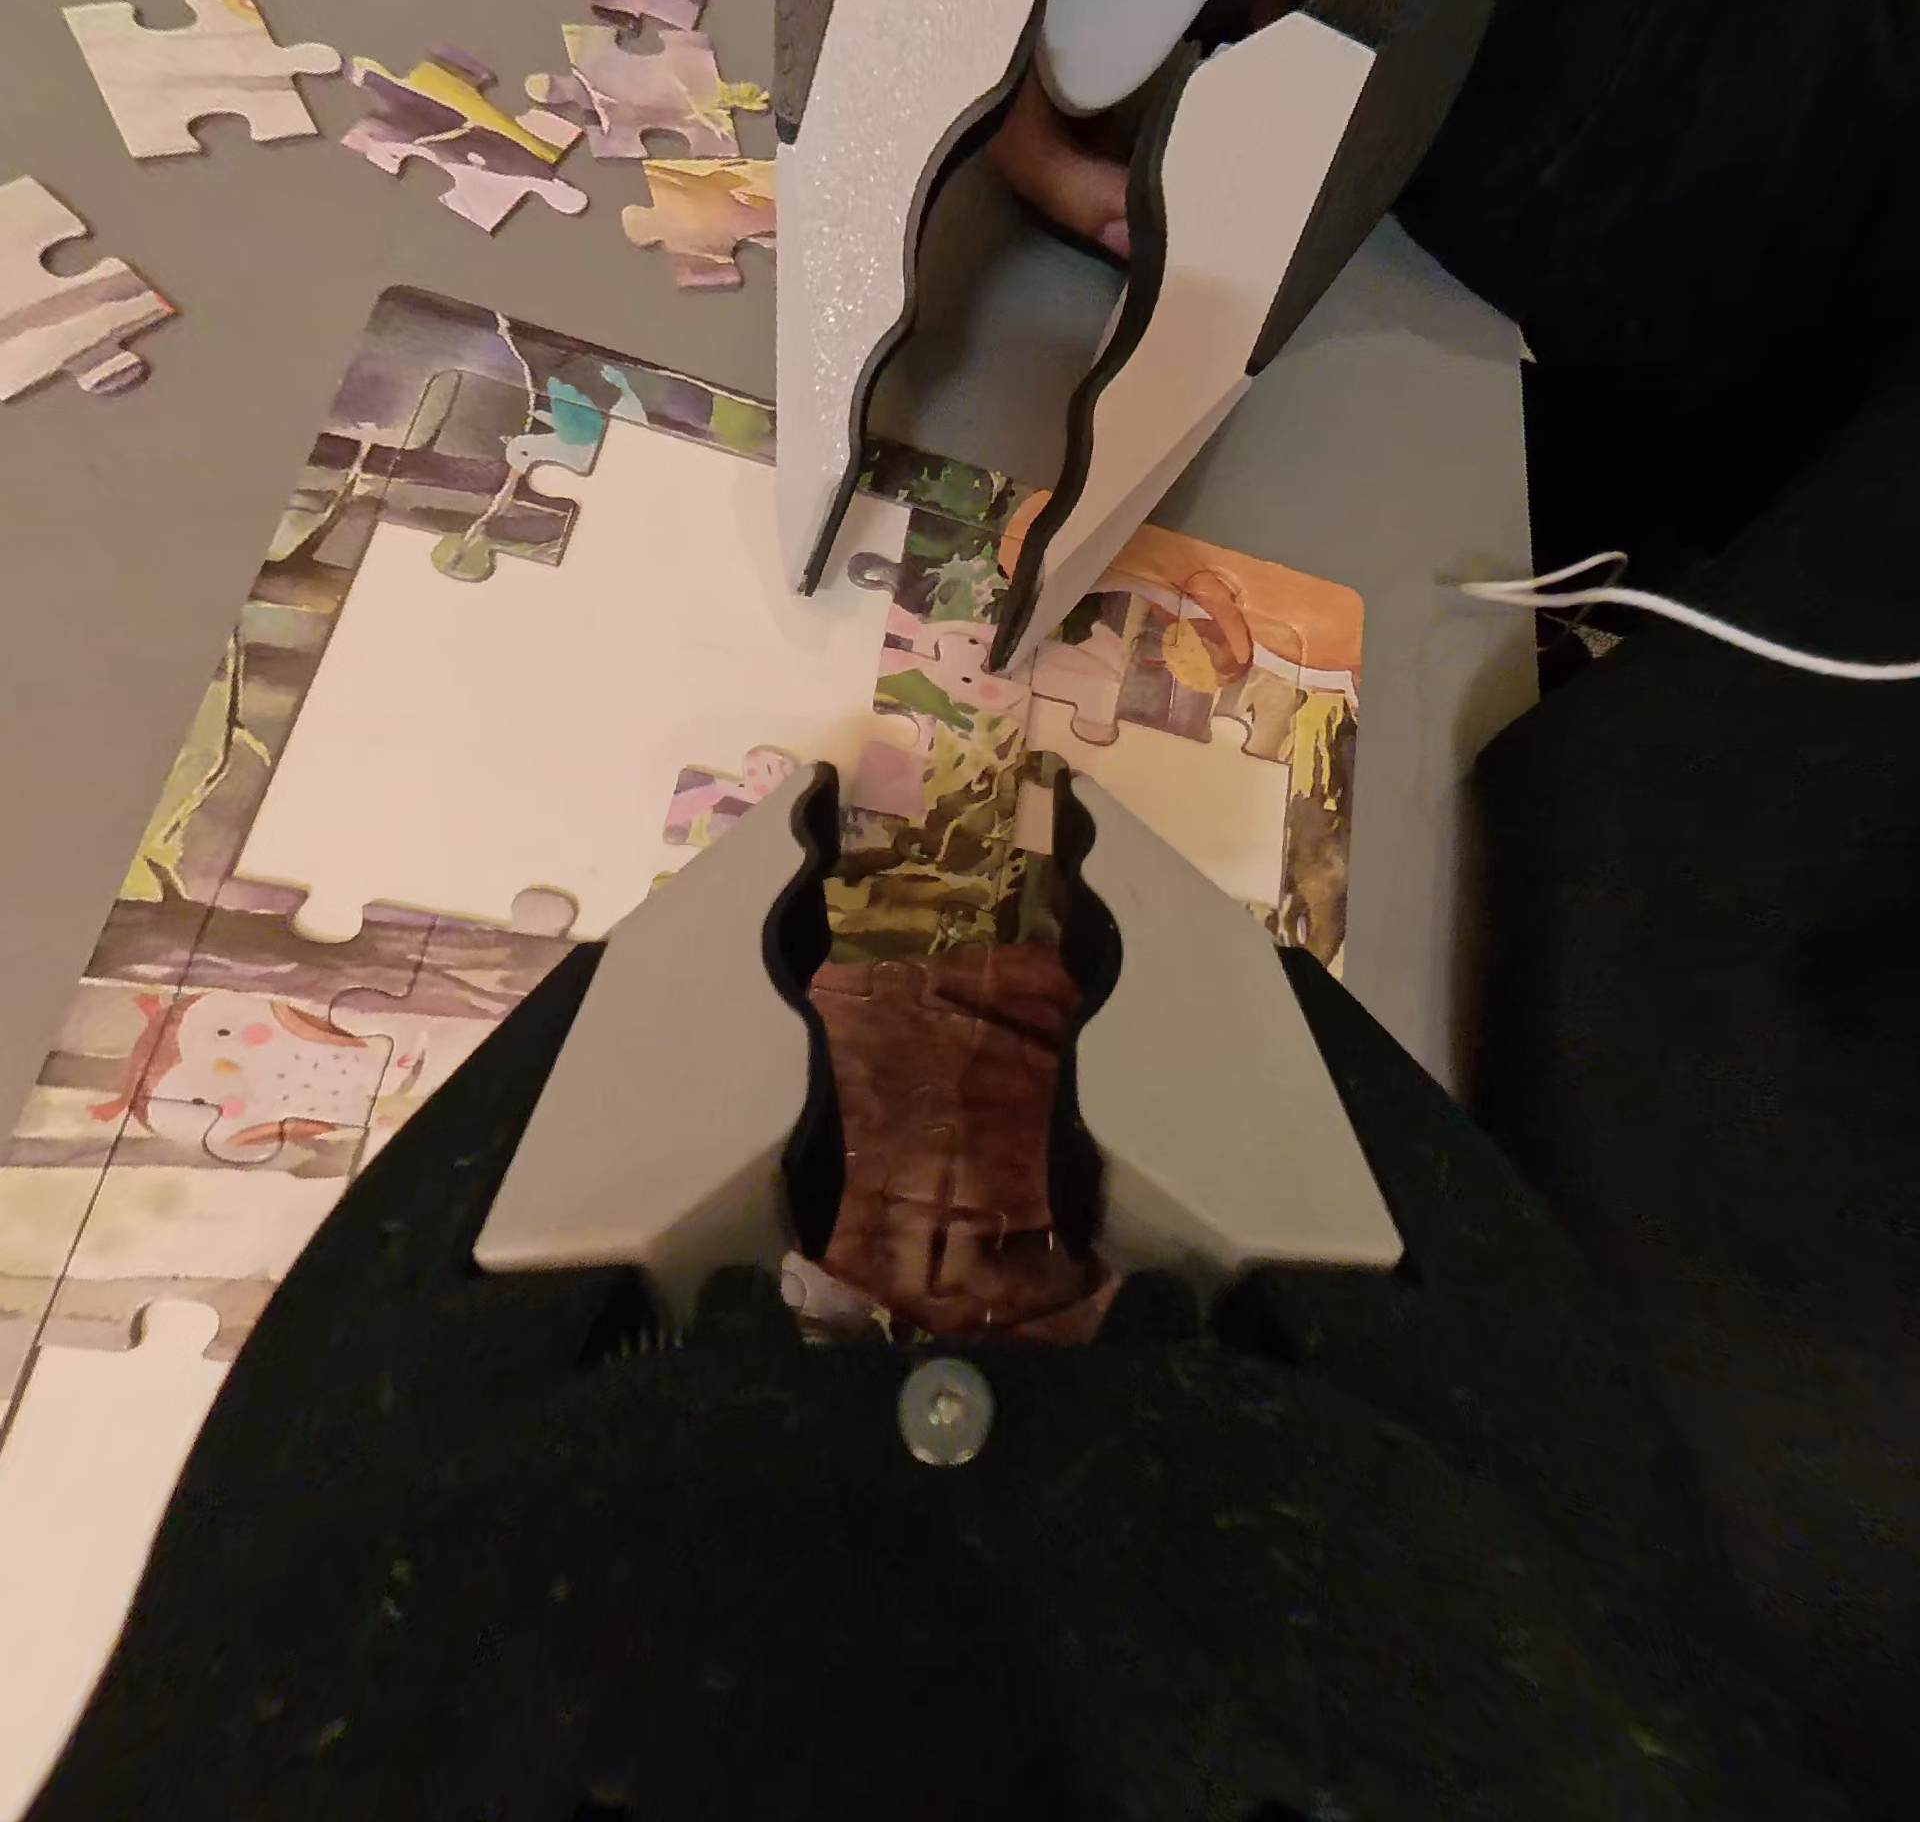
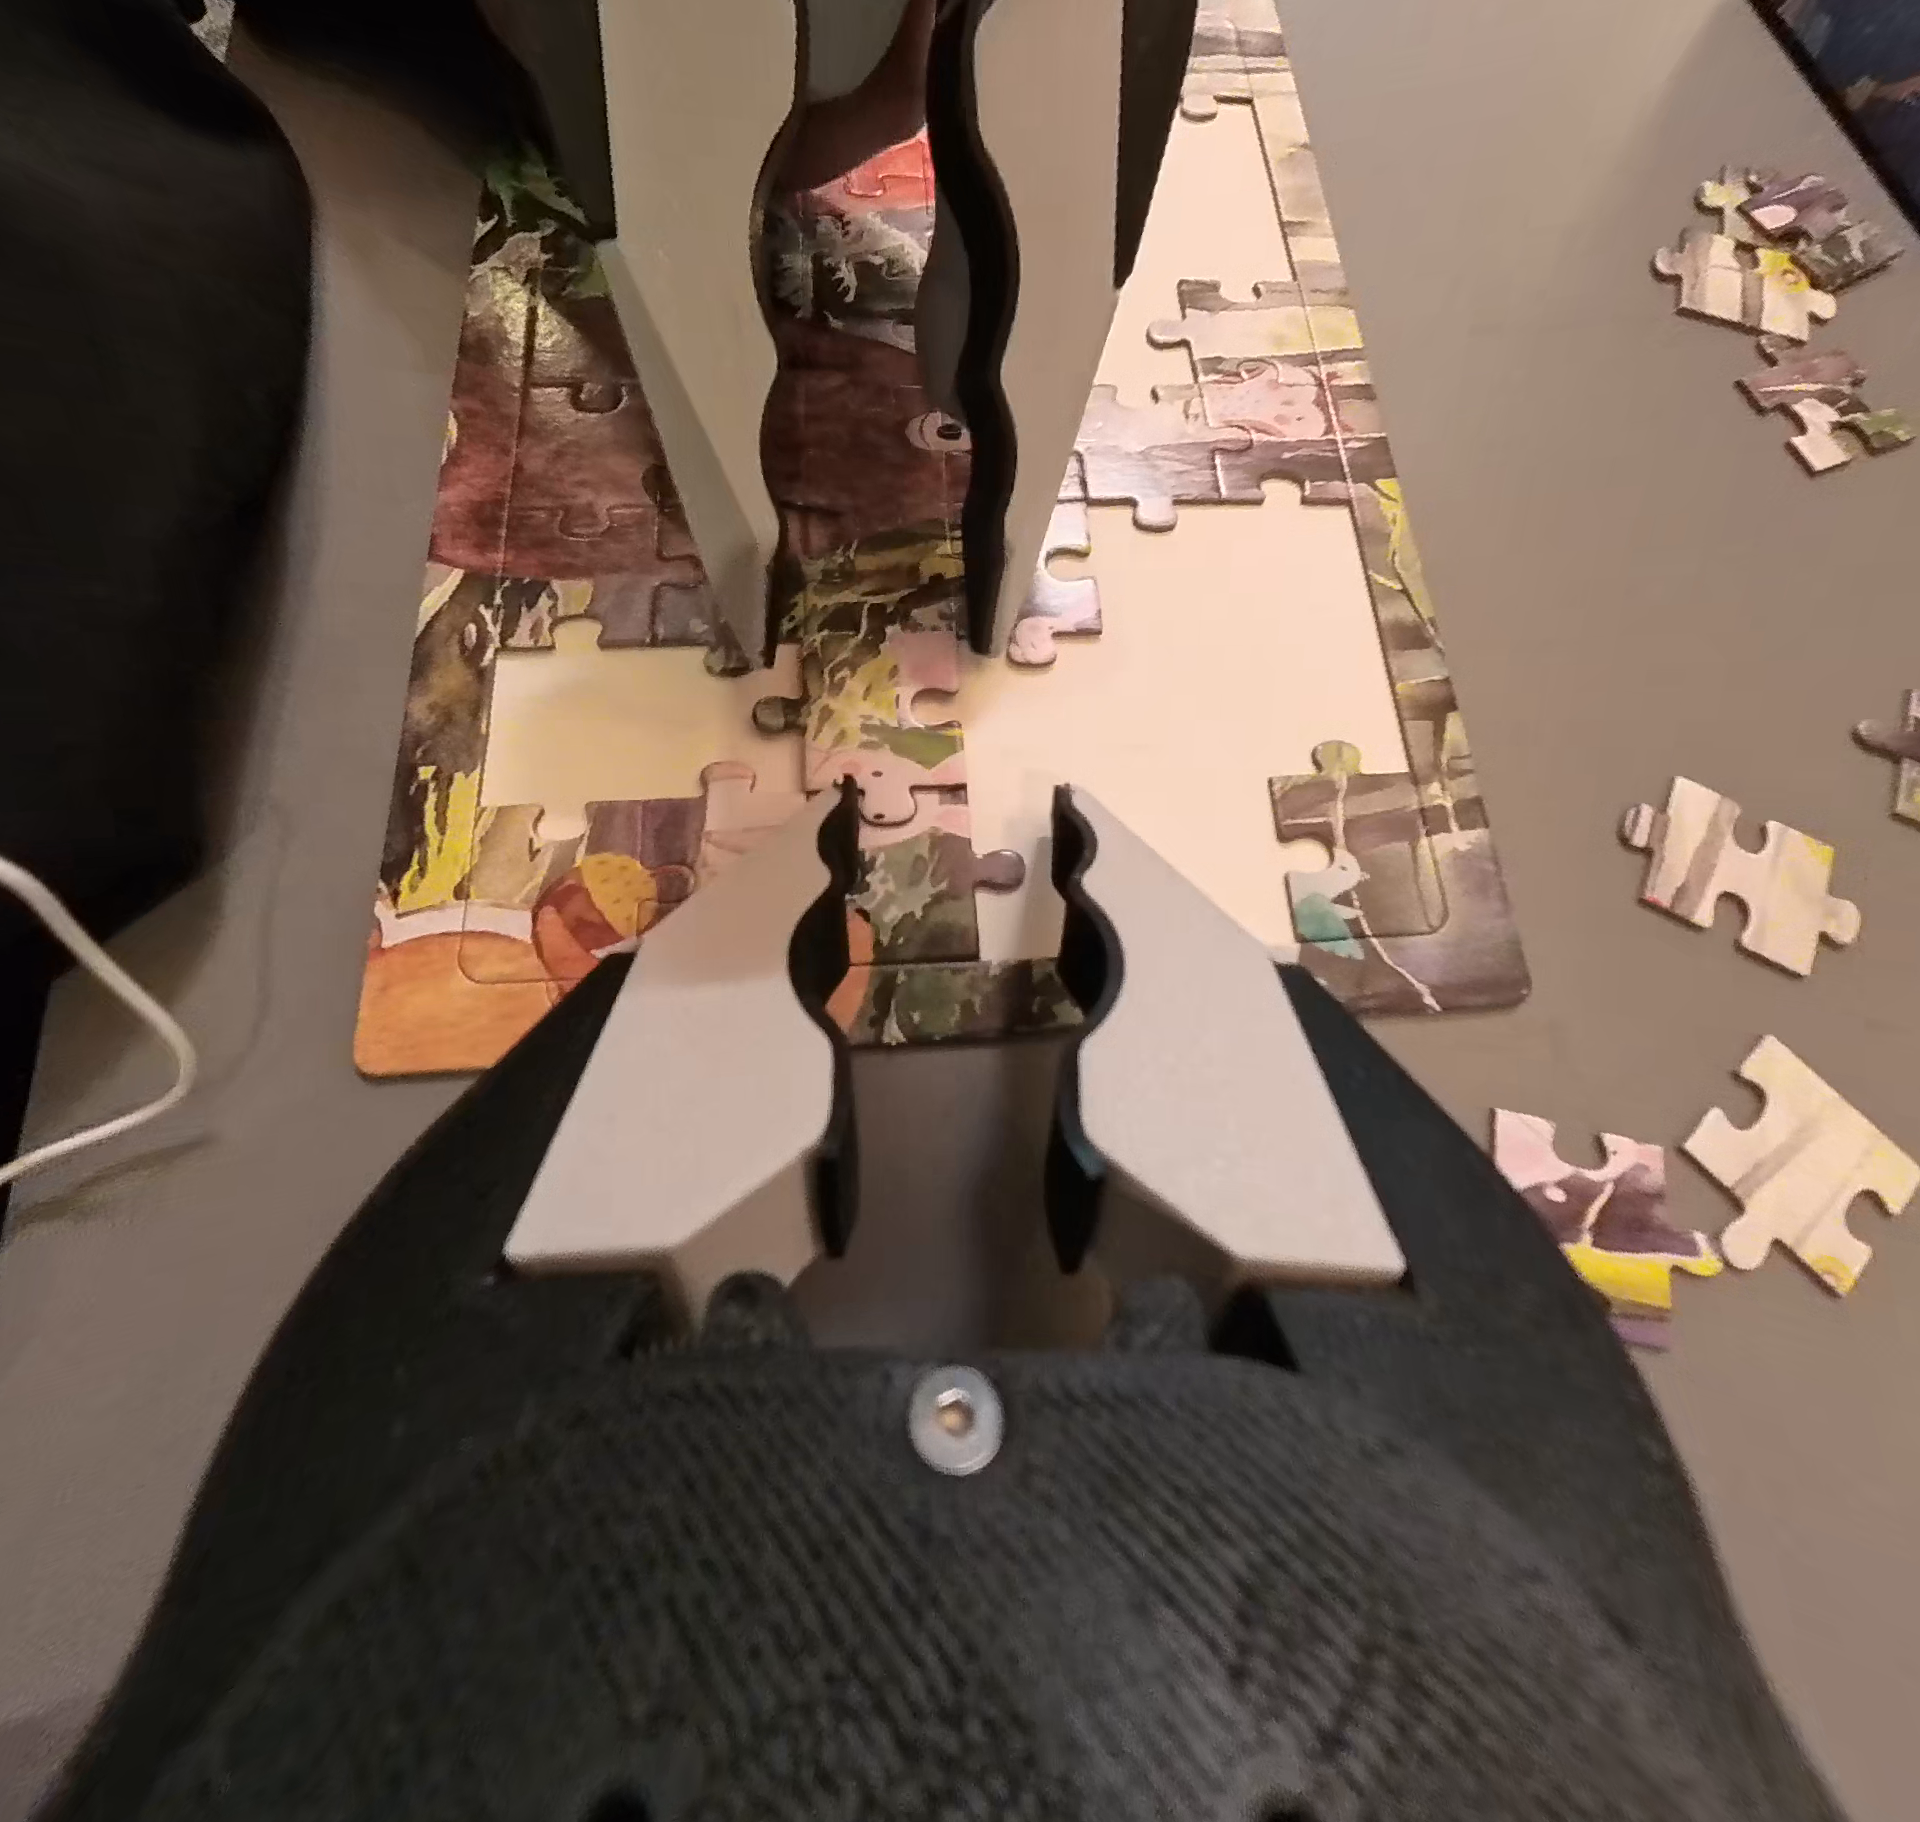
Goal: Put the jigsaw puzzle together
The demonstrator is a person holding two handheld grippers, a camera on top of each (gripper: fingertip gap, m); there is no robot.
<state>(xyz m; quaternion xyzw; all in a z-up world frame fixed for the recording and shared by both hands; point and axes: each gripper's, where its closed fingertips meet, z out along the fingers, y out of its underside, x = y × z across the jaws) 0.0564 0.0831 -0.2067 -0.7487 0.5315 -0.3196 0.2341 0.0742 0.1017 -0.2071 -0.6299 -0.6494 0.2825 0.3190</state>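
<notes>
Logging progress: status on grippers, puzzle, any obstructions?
Left gripper and right gripper open, empty, over puzzle. Middle unfilled. Loose pieces aside; nothing blocking.

A grey table point(image 2: 1558, 546) is seen under everything. A white cord point(image 1: 1704, 629) is laid over its edge, beside black fabric point(image 1: 1714, 941). A dark box point(image 2: 1849, 37) is glimpsed at the far corner.
</notes>
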